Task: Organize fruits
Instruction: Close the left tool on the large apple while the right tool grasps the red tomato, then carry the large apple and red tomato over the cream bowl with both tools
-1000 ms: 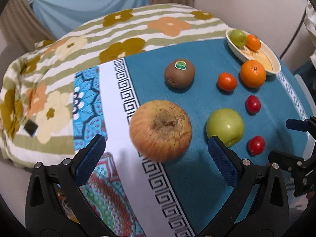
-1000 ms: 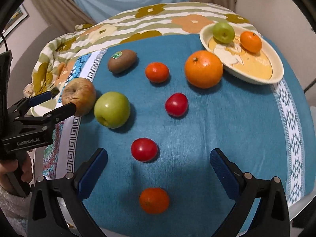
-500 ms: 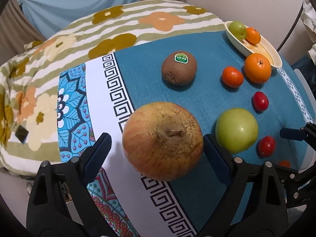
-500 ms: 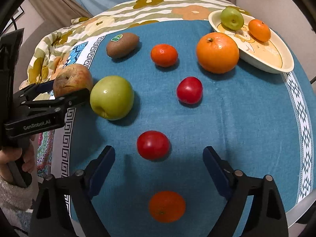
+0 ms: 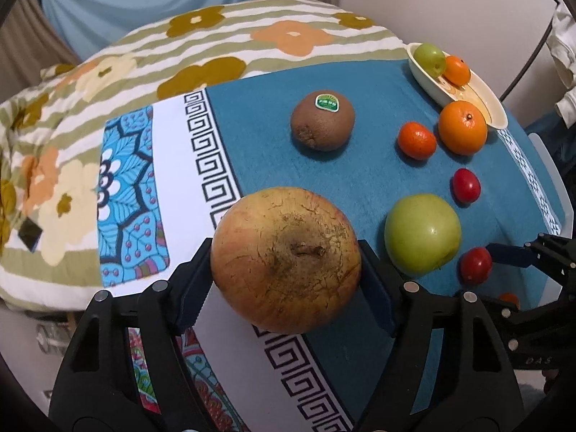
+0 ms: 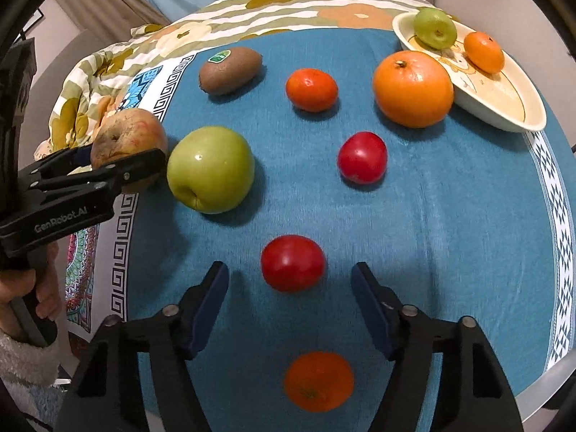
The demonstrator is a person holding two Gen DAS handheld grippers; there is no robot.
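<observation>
- Two blue pads of the left gripper (image 5: 284, 280) flank the russet apple (image 5: 286, 259) in the left wrist view; its jaws have just been closing, and the pads now sit against the apple's sides at 9 and 3 o'clock.
- That apple rests at the white key-pattern border of the teal tablecloth (image 5: 259, 133); a green apple (image 5: 423, 234) lies at its 3 o'clock, apart from it, and a kiwi (image 5: 323, 120) with a green sticker at its 12 o'clock.
- At 1 o'clock sits the cream bowl (image 5: 496, 115), holding a small green fruit (image 5: 429, 58) and a small orange (image 5: 457, 69); a large orange (image 5: 462, 127) touches the bowl's near wall.
- In the right wrist view, the right gripper (image 6: 289, 304) has also just been closing its jaws; they stand partly apart, with a gap on either side of the red tomato (image 6: 292, 262), which lies at the pad tips, untouched.
- A mandarin (image 6: 318, 381) lies at 6 o'clock of that tomato, between the gripper's arms; a second tomato (image 6: 362, 157) lies at 1 o'clock.
- At 9 o'clock, a hand (image 6: 25, 295) holds the left gripper clamped around the russet apple.
</observation>
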